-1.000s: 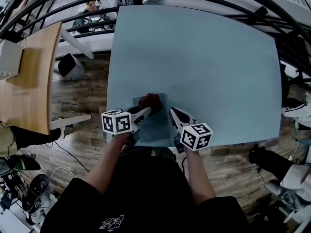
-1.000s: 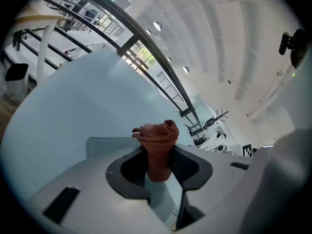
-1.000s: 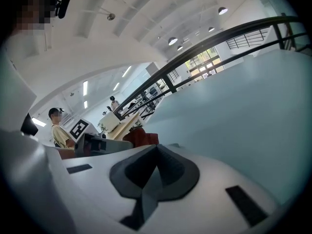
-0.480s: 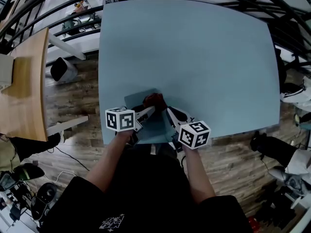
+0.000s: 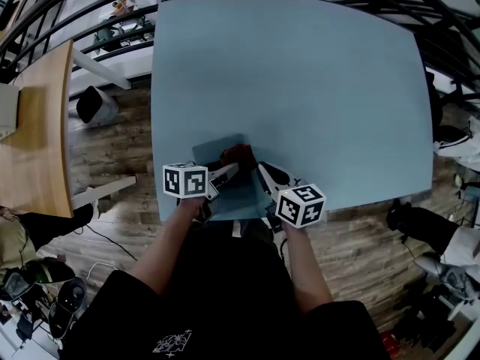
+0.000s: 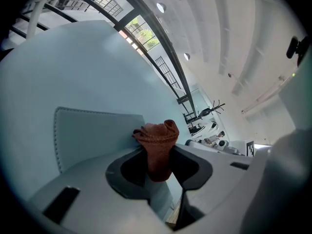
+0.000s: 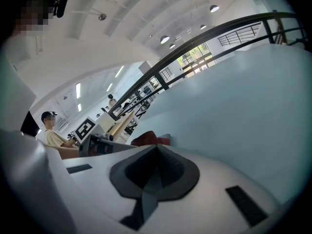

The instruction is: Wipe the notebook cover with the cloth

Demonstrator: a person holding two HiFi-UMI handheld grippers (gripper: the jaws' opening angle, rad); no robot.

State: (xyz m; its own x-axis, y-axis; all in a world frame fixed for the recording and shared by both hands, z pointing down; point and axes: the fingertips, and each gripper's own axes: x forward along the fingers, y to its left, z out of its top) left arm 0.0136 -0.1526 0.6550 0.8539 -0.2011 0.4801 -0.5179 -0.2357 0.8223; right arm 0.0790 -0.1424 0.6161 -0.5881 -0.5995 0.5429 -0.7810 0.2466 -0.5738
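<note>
A blue-grey notebook [image 5: 214, 154] lies closed at the near edge of the light blue table [image 5: 300, 88]. My left gripper [image 5: 226, 172] is shut on a reddish-brown cloth [image 5: 238, 154], which rests on the cover near its far right corner. In the left gripper view the cloth [image 6: 158, 140] stands bunched between the jaws of the left gripper [image 6: 158, 165], above the stitched cover [image 6: 92, 135]. My right gripper [image 5: 268, 174] sits at the notebook's right edge. In the right gripper view the right gripper [image 7: 156, 149] has its jaws shut with nothing visible between them, and the cloth [image 7: 145, 139] shows just beyond.
The table's front edge runs right under both grippers. A wooden desk [image 5: 41, 141] stands to the left across a strip of wood floor [image 5: 112, 156]. Black railings [image 5: 90, 13] curve along the far side. A person's shoe [image 5: 409, 227] is at the right.
Over the last second the left gripper has carried the cloth slightly to the right on the cover. In the last half second hardly anything has moved.
</note>
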